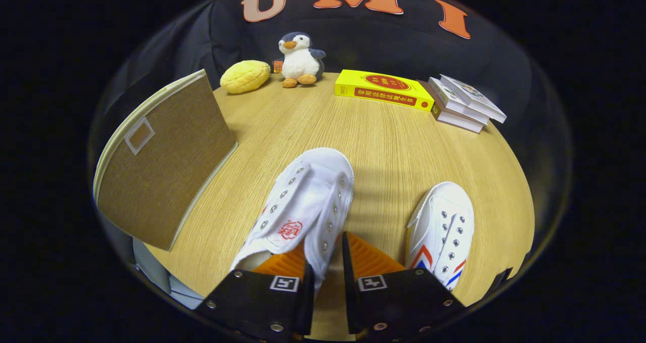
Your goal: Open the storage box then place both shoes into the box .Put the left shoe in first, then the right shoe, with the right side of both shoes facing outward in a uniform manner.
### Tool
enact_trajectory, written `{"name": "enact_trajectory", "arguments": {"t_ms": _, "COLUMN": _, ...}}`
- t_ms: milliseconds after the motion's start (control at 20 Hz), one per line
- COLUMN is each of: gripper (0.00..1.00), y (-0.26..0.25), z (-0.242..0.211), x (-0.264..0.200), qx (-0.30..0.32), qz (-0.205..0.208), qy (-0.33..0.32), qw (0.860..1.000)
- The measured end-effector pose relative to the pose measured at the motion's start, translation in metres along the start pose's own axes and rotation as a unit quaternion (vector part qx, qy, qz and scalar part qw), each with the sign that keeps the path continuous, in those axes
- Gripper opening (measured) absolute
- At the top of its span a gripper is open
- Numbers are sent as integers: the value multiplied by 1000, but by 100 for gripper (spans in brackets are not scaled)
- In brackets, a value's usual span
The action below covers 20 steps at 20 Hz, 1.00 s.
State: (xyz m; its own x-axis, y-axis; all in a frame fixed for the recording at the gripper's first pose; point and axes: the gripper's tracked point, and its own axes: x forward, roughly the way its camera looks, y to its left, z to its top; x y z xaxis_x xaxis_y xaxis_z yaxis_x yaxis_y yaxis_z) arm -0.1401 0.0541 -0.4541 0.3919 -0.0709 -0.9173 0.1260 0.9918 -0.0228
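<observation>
A white canvas shoe (pixel 303 196) with a red stamp on its tongue points away from me, toe toward the books. My gripper (pixel 325 244) is shut on its side wall near the opening, with one finger inside the shoe and the other outside. To the right of the fingers, a second white shoe (pixel 444 222) with red and blue stripes lies on the wooden table (pixel 393 146). The brown fabric storage box (pixel 161 156) with a cream rim stands to the left of the held shoe. Its flat brown face with a small label window is turned to me, and its inside is hidden.
Beyond the shoes, along the far table edge, sit a yellow bun-shaped toy (pixel 246 76), a plush penguin (pixel 301 60), a yellow book (pixel 383 89) and a short stack of books (pixel 464 103). Bare tabletop lies between the shoes and these things.
</observation>
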Motion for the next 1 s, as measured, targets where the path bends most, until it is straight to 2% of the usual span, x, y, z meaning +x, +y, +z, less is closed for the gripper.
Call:
{"name": "enact_trajectory", "arguments": {"t_ms": 50, "gripper": 20, "y": -1, "z": 0, "x": 2, "qx": 5, "qz": -1, "qy": 1, "qw": 1000}}
{"name": "enact_trajectory", "arguments": {"t_ms": 100, "gripper": 15, "y": -1, "z": 1, "x": 1, "qx": 12, "qz": -3, "qy": 0, "qw": 1000}}
{"name": "enact_trajectory", "arguments": {"t_ms": 200, "gripper": 5, "y": -2, "z": 3, "x": 2, "qx": 39, "qz": -1, "qy": 1, "qw": 999}}
{"name": "enact_trajectory", "arguments": {"t_ms": 300, "gripper": 1, "y": -3, "z": 6, "x": 0, "qx": 70, "qz": 13, "qy": 10, "qw": 997}}
{"name": "enact_trajectory", "arguments": {"t_ms": 500, "gripper": 0, "y": 2, "z": 24, "x": -12, "qx": 91, "qz": 31, "qy": 3, "qw": 995}}
{"name": "enact_trajectory", "arguments": {"t_ms": 750, "gripper": 1, "y": 31, "z": 59, "x": -47, "qx": 119, "qz": 79, "qy": -15, "qw": 990}}
{"name": "enact_trajectory", "arguments": {"t_ms": 1000, "gripper": 1, "y": 52, "z": 108, "x": -88, "qx": 129, "qz": 90, "qy": -38, "qw": 987}}
